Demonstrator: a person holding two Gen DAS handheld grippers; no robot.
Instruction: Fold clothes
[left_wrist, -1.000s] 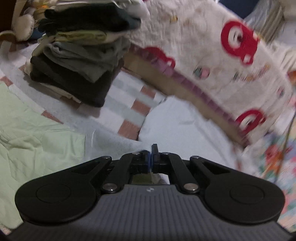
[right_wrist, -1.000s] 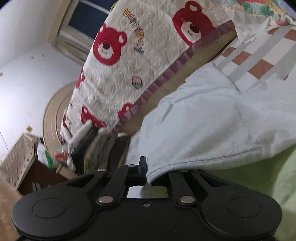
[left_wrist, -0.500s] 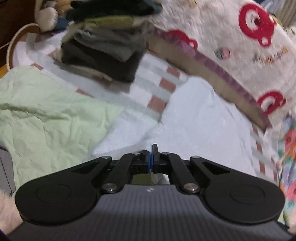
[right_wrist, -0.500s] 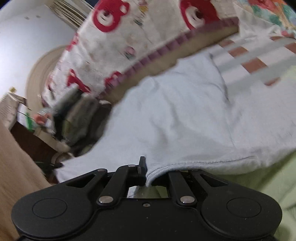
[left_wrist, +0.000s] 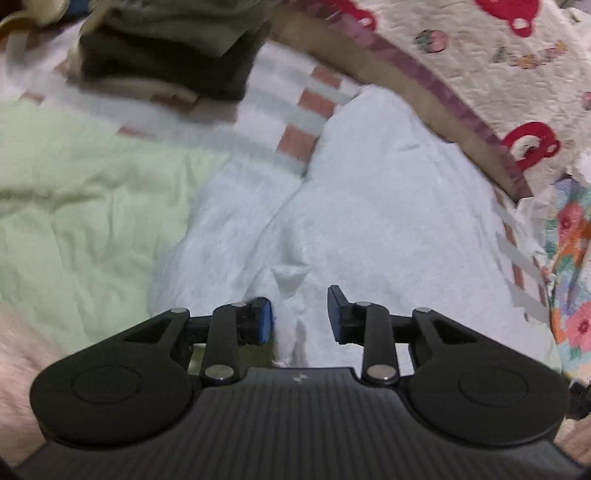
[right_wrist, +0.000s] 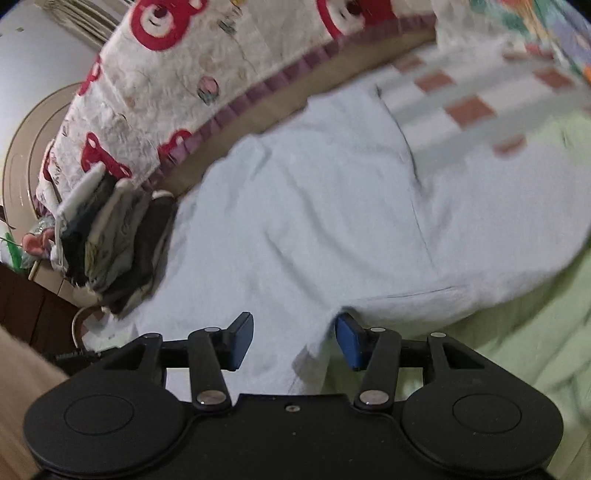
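Both claws stand parted over one garment. Left claw: black linkage, blue pads, jaws just opened; a crumpled peak of cloth rises between the pads, which do not press on it. Right claw: same build, jaws just opened and set wider; a hemmed edge of the garment lies between its pads, near the right-hand pad, though contact cannot be told.

Bed with a white sheet checked in grey bands and brick-red squares: carries everything listed below.

Cream quilted blanket printed with red bears, edged in purple ruffle and tan backing: heaped along the far side of the bed, its border just beyond the garment.

Pale green quilted cover: spread on the bed, partly under the garment and showing beside it in both views.

Pale blue cotton garment: lies spread on the bed between the bear blanket and the green cover, lightly creased, one seam running across it, its near edge reaching both claws.

Floral cloth in orange, pink and green: at the bed's edge in the left view.

Stack of folded clothes in dark, olive and cream layers: on the bed, apart from the garment, blurred.
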